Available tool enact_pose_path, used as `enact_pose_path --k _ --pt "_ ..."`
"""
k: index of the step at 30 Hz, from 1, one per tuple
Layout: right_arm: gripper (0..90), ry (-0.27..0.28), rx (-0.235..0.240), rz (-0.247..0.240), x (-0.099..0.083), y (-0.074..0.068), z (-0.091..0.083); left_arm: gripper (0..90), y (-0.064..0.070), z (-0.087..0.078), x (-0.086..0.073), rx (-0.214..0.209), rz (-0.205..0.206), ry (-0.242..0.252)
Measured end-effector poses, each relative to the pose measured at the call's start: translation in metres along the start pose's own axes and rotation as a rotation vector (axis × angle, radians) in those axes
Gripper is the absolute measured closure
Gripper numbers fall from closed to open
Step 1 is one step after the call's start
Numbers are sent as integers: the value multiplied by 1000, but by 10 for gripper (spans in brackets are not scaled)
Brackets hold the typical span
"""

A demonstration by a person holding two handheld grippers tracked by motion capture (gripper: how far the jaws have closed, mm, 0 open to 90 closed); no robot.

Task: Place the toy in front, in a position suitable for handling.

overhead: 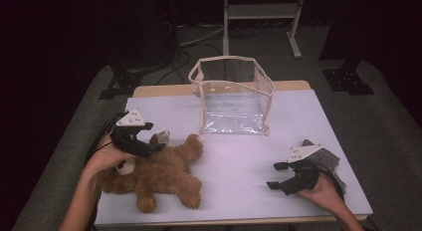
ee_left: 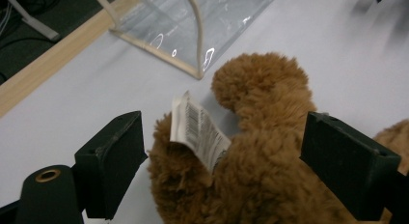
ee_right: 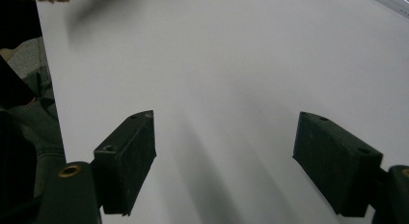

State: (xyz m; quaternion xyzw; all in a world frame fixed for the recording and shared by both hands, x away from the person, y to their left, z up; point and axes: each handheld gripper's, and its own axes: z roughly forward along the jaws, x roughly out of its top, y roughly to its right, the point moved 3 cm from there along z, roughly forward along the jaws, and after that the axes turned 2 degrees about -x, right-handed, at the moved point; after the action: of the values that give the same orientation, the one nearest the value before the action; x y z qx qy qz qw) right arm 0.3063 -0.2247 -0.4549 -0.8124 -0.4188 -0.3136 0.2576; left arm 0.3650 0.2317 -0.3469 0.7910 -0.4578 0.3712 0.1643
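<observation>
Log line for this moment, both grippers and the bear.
left gripper: open, jaws astride teddy bear | right gripper: open, idle over table | clear bag: upright, open

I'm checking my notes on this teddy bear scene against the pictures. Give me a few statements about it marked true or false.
1. The left gripper has its jaws spread on either side of the teddy bear. True.
2. The teddy bear is already inside the clear bag. False: it lies on the white table, in front of the bag.
3. The right gripper is shut on a cloth. False: its jaws are open over bare table with nothing between them.
4. A paper tag with a barcode sticks out of the bear. True.
5. The clear bag lies flat. False: it stands upright with its top open.
</observation>
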Motion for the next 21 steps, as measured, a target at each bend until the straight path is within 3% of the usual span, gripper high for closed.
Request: enact_pose_path --k 5,6,16,21 --pt "214 -8 5 -5 0 -2 2 190 -6 5 -3 -16 2 -15" --pt "215 -9 4 -9 1 -2 2 191 -10 10 -5 -19 -15 -39" --pt "215 -13 15 -23 2 -7 3 258 -23 25 -10 -1 -64 -76" --pt "215 -17 23 -32 3 -9 5 365 -27 27 -14 -4 -74 -94"
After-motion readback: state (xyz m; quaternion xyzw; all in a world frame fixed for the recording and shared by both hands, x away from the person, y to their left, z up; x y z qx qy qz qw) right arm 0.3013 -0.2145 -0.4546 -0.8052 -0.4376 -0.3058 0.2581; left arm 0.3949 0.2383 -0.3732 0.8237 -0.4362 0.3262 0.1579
